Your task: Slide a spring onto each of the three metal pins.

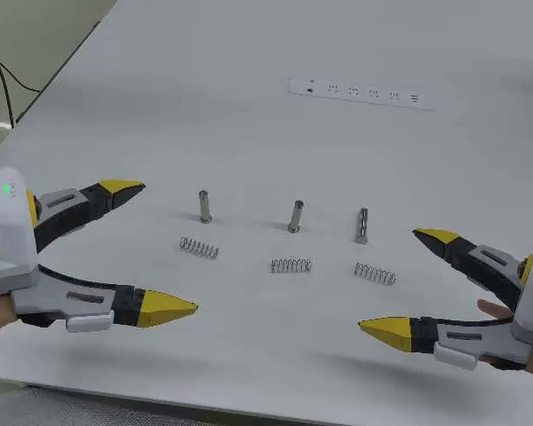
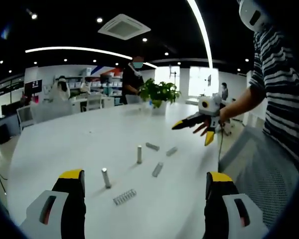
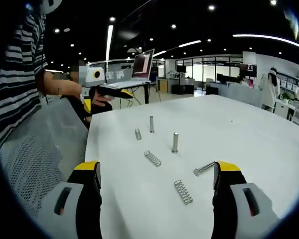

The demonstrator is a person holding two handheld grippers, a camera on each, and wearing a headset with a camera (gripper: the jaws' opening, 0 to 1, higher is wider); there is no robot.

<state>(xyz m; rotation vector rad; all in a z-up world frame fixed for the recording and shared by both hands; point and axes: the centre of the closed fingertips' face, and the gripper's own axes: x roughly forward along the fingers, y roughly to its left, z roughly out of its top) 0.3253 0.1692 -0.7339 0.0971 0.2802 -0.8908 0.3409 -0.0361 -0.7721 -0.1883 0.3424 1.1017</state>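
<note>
Left claw (image 1: 169, 247) and right claw (image 1: 387, 280) are both wide open, holding nothing. Three springs (image 1: 290, 264) lie on the desk (image 1: 249, 106) beside the pins (image 1: 295, 216).

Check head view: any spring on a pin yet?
No: the left spring, middle spring and right spring lie flat on the table, apart from the bare left pin, middle pin and right pin.

My left tongs (image 1: 169, 247) and right tongs (image 1: 387, 280) have pointed yellow tips, black jaws with grey plates, and white housings. A green light (image 1: 6, 187) glows at the left edge. I wear a striped shirt (image 2: 276, 74).
</note>
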